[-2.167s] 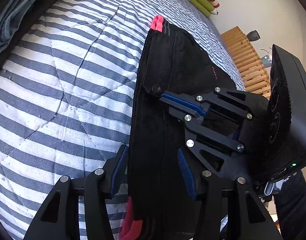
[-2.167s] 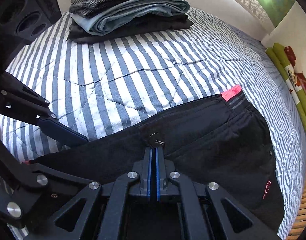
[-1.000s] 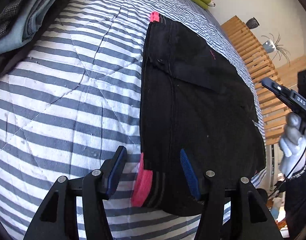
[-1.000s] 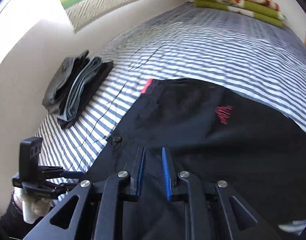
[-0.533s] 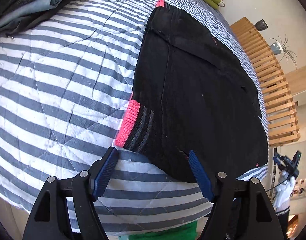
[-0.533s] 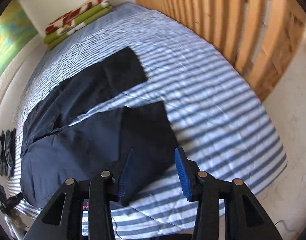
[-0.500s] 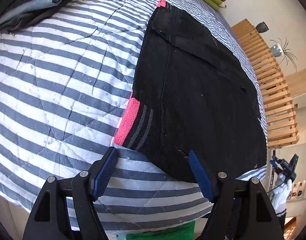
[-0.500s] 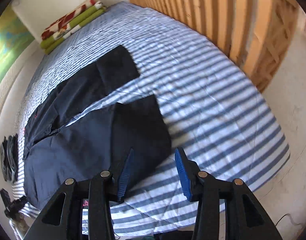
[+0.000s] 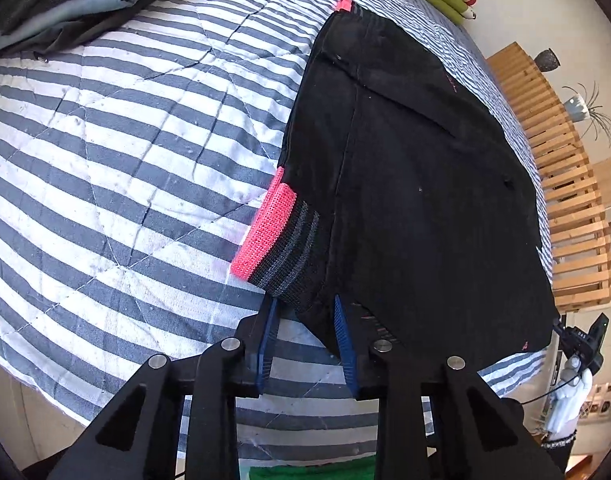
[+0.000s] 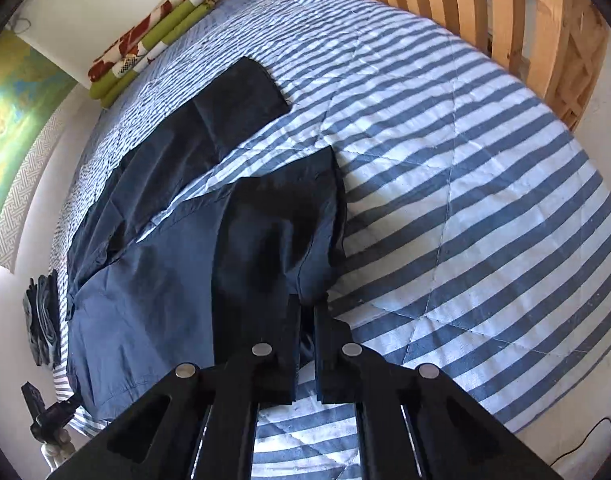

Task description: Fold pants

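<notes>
Black pants [image 9: 417, 184] lay flat on the striped bed [image 9: 117, 168], near its front edge, long axis running along that edge: waistband end by the left hand-held gripper [image 9: 305, 340], leg cuffs by the right hand-held gripper [image 10: 307, 320].

Left: jaws were closing around the near waistband corner just past the pink elastic tab [image 9: 263, 232]; fabric sat between the blue pads, but I can't tell if they pressed on it yet.

Right: clenched on the near corner of the nearer leg's cuff [image 10: 317, 264], cloth bunching up into the jaws. The other leg [image 10: 225, 108] lay further back, splayed away from it, a strip of bed showing between.

Each gripper was at its own end, well apart across the full length. My read: the coming move turns on that gap between the legs; the gripped near edge has to travel away from the person, across the long axis, onto the far leg.
</notes>
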The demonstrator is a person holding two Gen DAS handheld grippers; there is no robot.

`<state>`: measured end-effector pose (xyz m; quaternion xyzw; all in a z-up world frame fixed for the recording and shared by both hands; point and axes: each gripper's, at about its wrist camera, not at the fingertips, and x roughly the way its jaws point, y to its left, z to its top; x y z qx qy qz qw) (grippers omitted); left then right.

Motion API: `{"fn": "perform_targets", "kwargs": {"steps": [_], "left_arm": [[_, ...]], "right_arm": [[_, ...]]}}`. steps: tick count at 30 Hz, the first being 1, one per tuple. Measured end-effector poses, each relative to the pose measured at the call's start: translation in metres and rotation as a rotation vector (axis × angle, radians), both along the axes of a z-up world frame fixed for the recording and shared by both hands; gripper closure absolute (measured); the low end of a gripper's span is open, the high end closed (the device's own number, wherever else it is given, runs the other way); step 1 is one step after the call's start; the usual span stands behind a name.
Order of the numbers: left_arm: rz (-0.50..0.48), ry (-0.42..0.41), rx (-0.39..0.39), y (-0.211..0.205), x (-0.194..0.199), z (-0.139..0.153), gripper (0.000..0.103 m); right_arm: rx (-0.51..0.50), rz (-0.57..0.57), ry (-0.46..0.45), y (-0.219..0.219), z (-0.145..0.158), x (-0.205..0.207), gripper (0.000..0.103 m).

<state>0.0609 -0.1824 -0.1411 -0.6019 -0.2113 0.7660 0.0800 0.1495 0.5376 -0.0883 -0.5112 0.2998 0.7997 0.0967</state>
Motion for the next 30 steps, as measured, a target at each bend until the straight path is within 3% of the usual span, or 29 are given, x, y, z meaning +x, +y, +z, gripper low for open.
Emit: {"fn": "perform_targets", "kwargs": {"steps": [5, 9, 11, 12, 15, 21, 27, 30], "left_arm": [[-0.011, -0.002, -0.037, 0.005, -0.002, 0.003, 0.074], [-0.006, -0.014, -0.019, 0.001, -0.003, 0.0, 0.074], [-0.004, -0.016, -0.006, -0.009, 0.001, 0.0, 0.074], [-0.008, -0.015, -0.005, -0.01, 0.001, 0.0, 0.074], [-0.011, -0.015, 0.0, -0.012, 0.002, 0.001, 0.074], [-0.019, -0.011, -0.003, -0.014, 0.006, 0.005, 0.074], [-0.013, -0.014, -0.011, -0.009, 0.018, 0.008, 0.074], [-0.011, -0.013, -0.018, -0.006, 0.021, 0.008, 0.074]], "right_arm": [[0.022, -0.028, -0.049, -0.007, 0.05, -0.014, 0.099], [0.091, 0.007, 0.038, -0.023, 0.085, -0.05, 0.093], [0.115, 0.062, 0.062, -0.023, 0.091, -0.068, 0.063], [0.159, 0.058, 0.056, -0.019, 0.091, -0.071, 0.058], [0.171, 0.025, 0.085, 0.002, 0.084, -0.054, 0.058], [0.119, 0.028, -0.014, 0.021, 0.029, 0.011, 0.058], [-0.011, -0.007, 0.052, 0.025, -0.012, 0.033, 0.058], [-0.114, 0.058, 0.016, 0.01, -0.009, 0.021, 0.071]]}}
